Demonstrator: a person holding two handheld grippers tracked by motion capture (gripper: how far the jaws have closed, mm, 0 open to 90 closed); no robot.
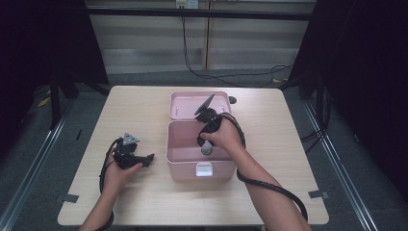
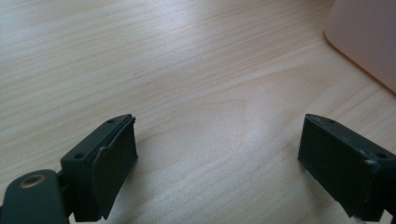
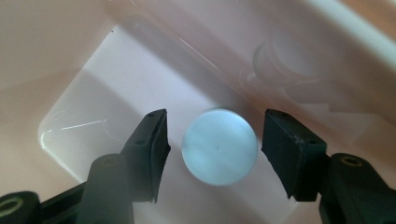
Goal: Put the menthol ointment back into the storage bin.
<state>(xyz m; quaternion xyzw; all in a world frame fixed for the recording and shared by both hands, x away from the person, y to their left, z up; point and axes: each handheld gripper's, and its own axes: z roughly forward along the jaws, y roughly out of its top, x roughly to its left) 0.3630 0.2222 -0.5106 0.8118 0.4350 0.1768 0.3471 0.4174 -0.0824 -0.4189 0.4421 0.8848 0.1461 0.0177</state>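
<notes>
Forearms enter from the six o'clock edge of the high view. Nearest, at about eight o'clock on the pale wood-grain worktop [image 1: 144, 207], the left gripper [image 1: 146, 159] rests low with its jaws wide and nothing between them; bare wood lies ahead of it in the left gripper view. Further in, at the centre, stands the open pink plastic box [image 1: 183, 166] with a white front latch [image 1: 204, 169]. The right gripper [image 3: 215, 149] reaches down into it, jaws parted on either side of a pale blue-white round ball [image 3: 219, 146], with a gap at each pad. Judging by this, the ball is already in the box and released; withdrawing the gripper and closing the box seem left. Beyond, at twelve o'clock, lies the pink lid [image 1: 185, 102].
</notes>
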